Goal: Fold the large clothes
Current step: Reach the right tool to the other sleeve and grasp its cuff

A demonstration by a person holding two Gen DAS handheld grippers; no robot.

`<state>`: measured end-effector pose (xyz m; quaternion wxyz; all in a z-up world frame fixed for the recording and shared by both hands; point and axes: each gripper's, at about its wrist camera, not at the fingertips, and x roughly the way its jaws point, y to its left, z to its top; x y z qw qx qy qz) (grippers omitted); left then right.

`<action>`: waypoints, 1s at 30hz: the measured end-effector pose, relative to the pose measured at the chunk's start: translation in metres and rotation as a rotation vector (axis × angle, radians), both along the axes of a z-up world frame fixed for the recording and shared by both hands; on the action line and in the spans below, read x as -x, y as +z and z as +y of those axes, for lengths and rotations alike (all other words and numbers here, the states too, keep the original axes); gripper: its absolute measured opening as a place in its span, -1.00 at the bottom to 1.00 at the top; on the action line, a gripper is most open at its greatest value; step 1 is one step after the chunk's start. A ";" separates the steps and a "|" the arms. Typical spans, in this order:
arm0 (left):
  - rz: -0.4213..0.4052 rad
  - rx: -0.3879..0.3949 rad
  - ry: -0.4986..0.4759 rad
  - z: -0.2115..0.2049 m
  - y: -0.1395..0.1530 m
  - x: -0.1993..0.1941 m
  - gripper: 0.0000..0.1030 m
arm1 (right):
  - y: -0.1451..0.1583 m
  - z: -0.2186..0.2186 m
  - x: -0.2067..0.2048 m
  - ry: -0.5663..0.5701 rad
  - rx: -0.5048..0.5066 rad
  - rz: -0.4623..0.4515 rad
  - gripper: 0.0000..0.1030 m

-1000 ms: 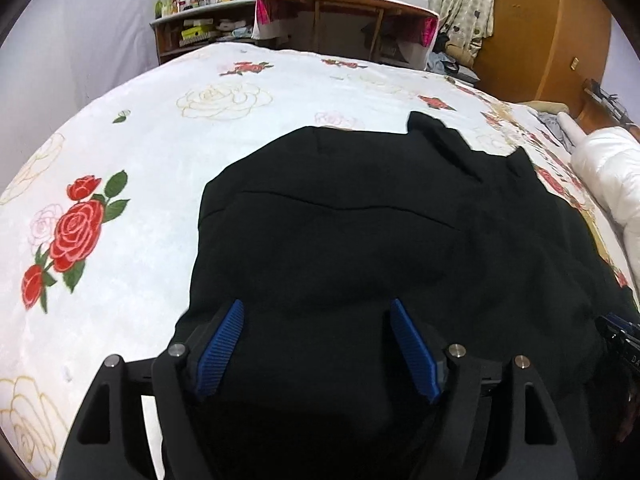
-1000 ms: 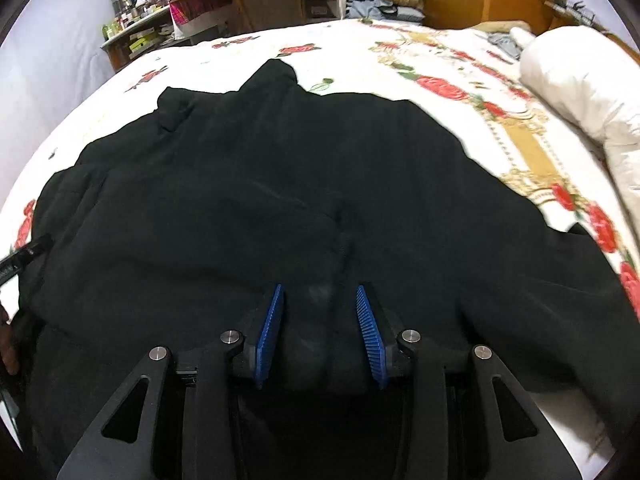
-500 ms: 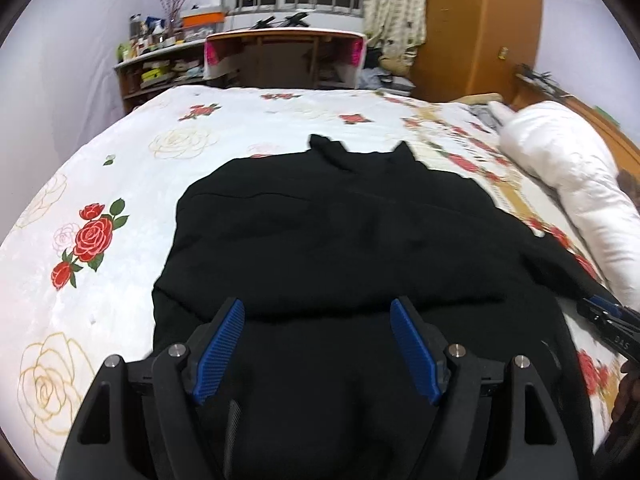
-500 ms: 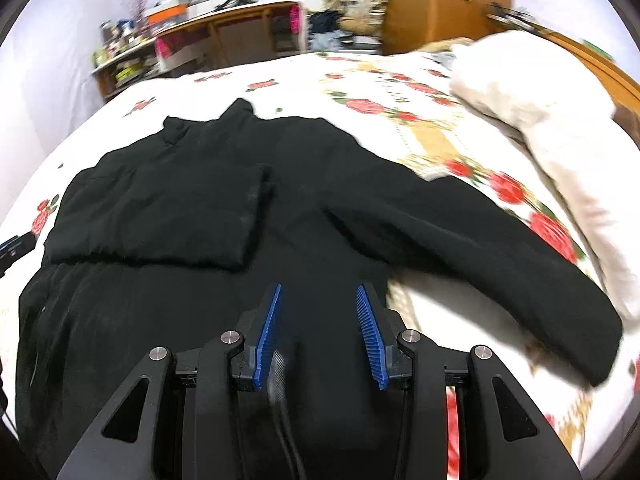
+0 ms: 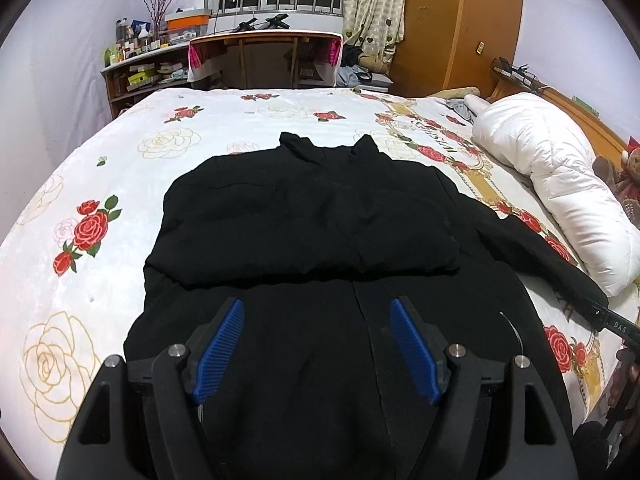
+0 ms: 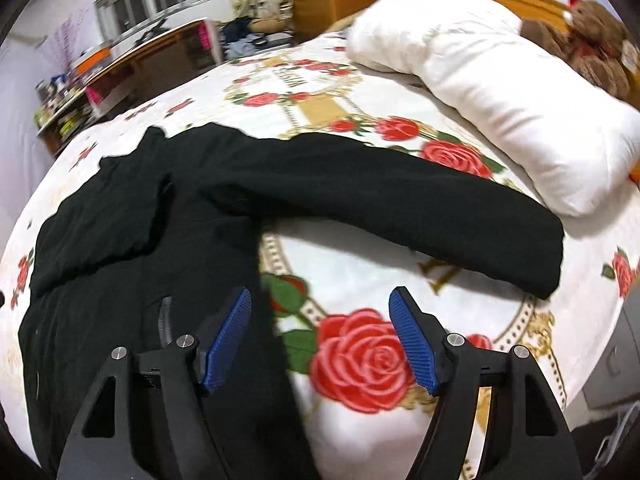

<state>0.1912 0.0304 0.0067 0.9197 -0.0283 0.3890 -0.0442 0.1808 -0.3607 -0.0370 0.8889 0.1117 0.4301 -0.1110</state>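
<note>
Black coat [image 5: 320, 224] lies flat, one sleeve folded across; both hand-held grippers gape empty.

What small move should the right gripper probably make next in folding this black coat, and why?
Probably reach the right gripper, whose jaws have just opened with nothing between them, to the cuff of the outstretched sleeve. That sleeve lies unfolded on the bedspread, while the other already lies across the black coat.
</note>
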 end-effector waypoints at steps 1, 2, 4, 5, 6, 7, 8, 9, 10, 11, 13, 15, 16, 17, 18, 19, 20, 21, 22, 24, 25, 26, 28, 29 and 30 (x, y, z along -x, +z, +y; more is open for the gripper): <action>-0.002 -0.003 0.000 -0.002 0.000 0.000 0.49 | -0.001 -0.005 0.001 -0.013 -0.004 -0.001 0.39; -0.003 -0.006 -0.001 -0.003 0.000 -0.002 0.49 | -0.002 -0.011 0.001 -0.028 -0.010 -0.001 0.39; -0.003 -0.012 -0.001 -0.005 0.001 -0.006 0.49 | -0.006 -0.024 0.002 -0.060 -0.022 -0.002 0.39; -0.002 -0.014 -0.001 -0.006 0.000 -0.009 0.49 | -0.009 -0.032 0.002 -0.080 -0.034 -0.004 0.40; -0.002 -0.017 0.000 -0.007 0.000 -0.011 0.49 | -0.011 -0.039 0.003 -0.095 -0.047 -0.006 0.42; 0.000 -0.021 0.000 -0.008 -0.001 -0.014 0.49 | -0.016 -0.049 0.004 -0.122 -0.072 -0.005 0.45; 0.002 -0.023 0.000 -0.010 -0.002 -0.016 0.49 | -0.020 -0.058 0.004 -0.142 -0.093 -0.007 0.49; 0.005 -0.025 0.000 -0.011 -0.004 -0.018 0.49 | -0.025 -0.070 0.005 -0.173 -0.125 -0.011 0.50; 0.008 -0.028 0.000 -0.011 -0.006 -0.020 0.49 | -0.029 -0.077 0.005 -0.192 -0.146 -0.012 0.50; 0.012 -0.030 0.002 -0.013 -0.007 -0.022 0.48 | -0.035 -0.090 0.006 -0.226 -0.184 -0.017 0.50; 0.022 -0.033 0.013 -0.015 -0.012 -0.026 0.49 | -0.044 -0.106 0.007 -0.270 -0.228 -0.017 0.50; 0.033 -0.025 0.014 -0.017 -0.016 -0.031 0.49 | -0.054 -0.125 0.009 -0.320 -0.276 -0.021 0.50; 0.036 -0.027 0.013 -0.020 -0.018 -0.033 0.48 | -0.057 -0.132 0.010 -0.338 -0.291 -0.025 0.50; 0.038 -0.031 0.008 -0.022 -0.020 -0.036 0.49 | -0.061 -0.139 0.012 -0.357 -0.306 -0.028 0.50; 0.040 -0.036 0.003 -0.025 -0.022 -0.038 0.49 | -0.063 -0.145 0.012 -0.370 -0.316 -0.034 0.50; 0.044 -0.041 -0.002 -0.027 -0.025 -0.040 0.48 | -0.066 -0.153 0.013 -0.391 -0.332 -0.043 0.50; 0.049 -0.045 -0.004 -0.029 -0.028 -0.042 0.48 | -0.069 -0.159 0.014 -0.410 -0.348 -0.051 0.50; 0.054 -0.048 -0.005 -0.030 -0.030 -0.044 0.49 | -0.072 -0.165 0.014 -0.430 -0.370 -0.058 0.50; 0.061 -0.050 -0.005 -0.032 -0.034 -0.045 0.49 | -0.075 -0.169 0.015 -0.445 -0.387 -0.065 0.50; 0.075 -0.051 -0.007 -0.034 -0.040 -0.048 0.49 | -0.081 -0.178 0.014 -0.475 -0.425 -0.083 0.50; 0.082 -0.053 -0.007 -0.035 -0.043 -0.049 0.49 | -0.084 -0.182 0.013 -0.486 -0.440 -0.092 0.50; 0.090 -0.054 -0.007 -0.036 -0.046 -0.049 0.49 | -0.087 -0.185 0.011 -0.497 -0.449 -0.100 0.50; 0.104 -0.061 -0.009 -0.038 -0.052 -0.050 0.49 | -0.090 -0.192 0.006 -0.513 -0.450 -0.112 0.50; 0.111 -0.066 -0.009 -0.038 -0.055 -0.052 0.49 | -0.091 -0.194 0.002 -0.517 -0.441 -0.111 0.50; 0.116 -0.069 -0.009 -0.039 -0.057 -0.053 0.49 | -0.091 -0.196 -0.002 -0.521 -0.429 -0.110 0.50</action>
